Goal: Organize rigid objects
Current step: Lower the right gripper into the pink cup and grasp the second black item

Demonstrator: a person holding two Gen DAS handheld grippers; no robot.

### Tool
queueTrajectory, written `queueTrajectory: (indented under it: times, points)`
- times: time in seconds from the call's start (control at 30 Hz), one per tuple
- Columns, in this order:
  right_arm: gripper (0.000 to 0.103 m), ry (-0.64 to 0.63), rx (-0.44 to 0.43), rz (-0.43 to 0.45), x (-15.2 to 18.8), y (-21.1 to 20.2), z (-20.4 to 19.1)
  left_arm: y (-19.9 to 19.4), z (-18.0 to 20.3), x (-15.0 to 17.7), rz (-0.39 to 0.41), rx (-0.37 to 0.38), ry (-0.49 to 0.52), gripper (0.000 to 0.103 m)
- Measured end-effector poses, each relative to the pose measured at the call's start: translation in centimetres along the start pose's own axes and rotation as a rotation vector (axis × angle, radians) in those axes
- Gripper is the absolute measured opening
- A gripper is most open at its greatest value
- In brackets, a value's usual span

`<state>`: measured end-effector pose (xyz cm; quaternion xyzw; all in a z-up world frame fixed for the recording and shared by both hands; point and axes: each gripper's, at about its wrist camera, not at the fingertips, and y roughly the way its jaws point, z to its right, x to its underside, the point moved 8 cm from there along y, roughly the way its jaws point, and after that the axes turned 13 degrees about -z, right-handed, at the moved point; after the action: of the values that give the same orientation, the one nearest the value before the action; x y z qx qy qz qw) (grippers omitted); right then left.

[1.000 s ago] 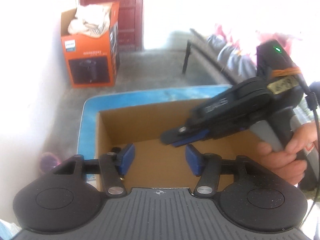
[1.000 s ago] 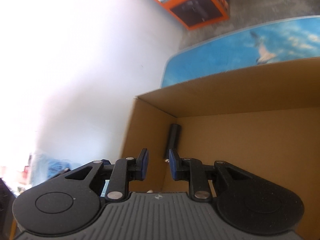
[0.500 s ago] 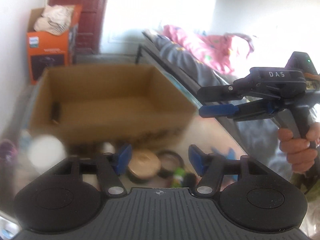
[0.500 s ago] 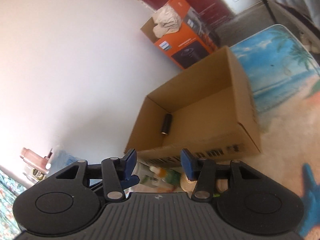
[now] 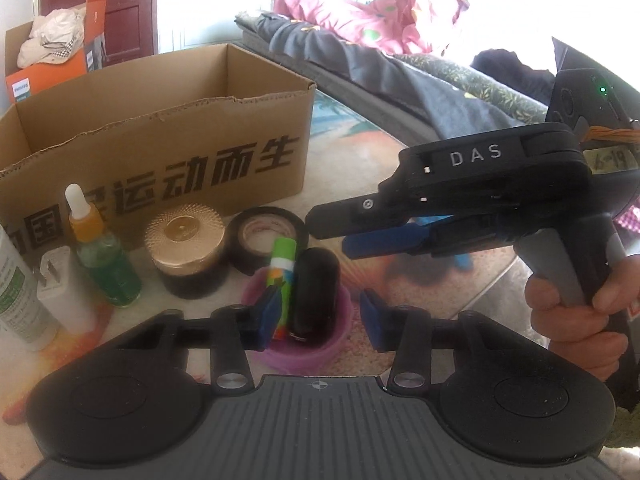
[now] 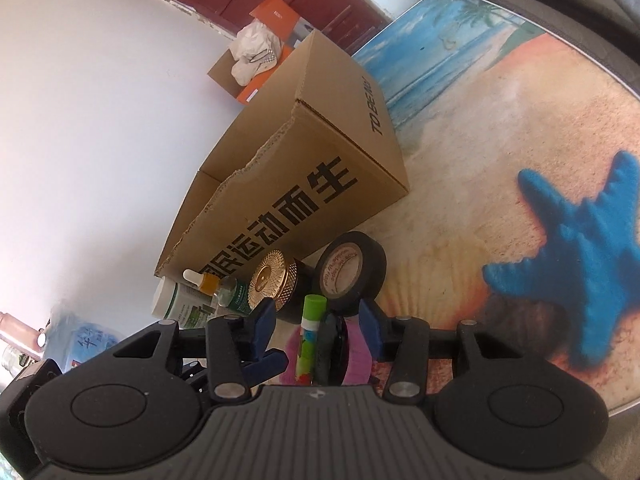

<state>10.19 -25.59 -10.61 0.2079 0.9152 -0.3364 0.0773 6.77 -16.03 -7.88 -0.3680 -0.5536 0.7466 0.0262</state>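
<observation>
both grippers over the pink cup

cardboard box (image 5: 160, 152) sits beyond both grippers, open side up. black tape roll (image 5: 266, 236) and gold-lidded jar (image 5: 185, 248) stand between box and grippers. pink cup (image 5: 308, 344) lies just below the left gripper (image 5: 318, 316), holding a black cylinder (image 5: 314, 292) and a green-capped stick (image 5: 280, 276). left jaws are closing, touching nothing. right gripper (image 6: 318, 322) is closing too, with the cup between its pads, contact unclear.

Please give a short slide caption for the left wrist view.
Both grippers hover over a purple bowl beside a cardboard box.
</observation>
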Motion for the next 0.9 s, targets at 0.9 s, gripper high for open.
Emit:
queueTrajectory:
  times: [0.9]
  points:
    - [0.029,-0.054,-0.006,-0.076,1.5,2.4,-0.7,1.4,0.3,0.6,-0.009,-0.003,-0.008,0.026]
